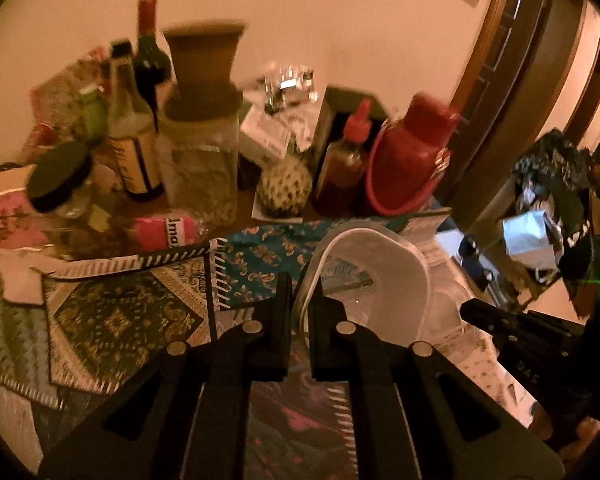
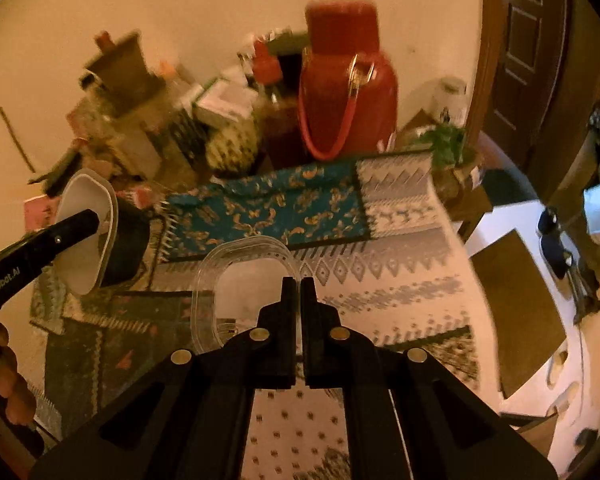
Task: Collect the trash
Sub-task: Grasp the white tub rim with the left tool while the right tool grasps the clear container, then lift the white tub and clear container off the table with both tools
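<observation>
Left wrist view: above the cloth-covered tabletop (image 1: 112, 320), left tongs (image 1: 300, 300) pinch the white tub (image 1: 380, 264) by its rim at 12 o'clock, while right tongs (image 2: 299, 300) likewise clamp the clear lid (image 2: 236, 276) edge-on, presumably for carrying to disposal.

A plain cream wall (image 1: 300, 8) fills the view from ten to one o'clock under warm, dim light. Dark wooden door frames (image 1: 496, 60) curve down at two o'clock. The bench (image 2: 400, 264) wears overlapping patterned cloths, a teal one (image 2: 280, 208) at centre. At three o'clock, pale floor (image 2: 496, 224) carries a brown mat (image 2: 520, 320).
</observation>
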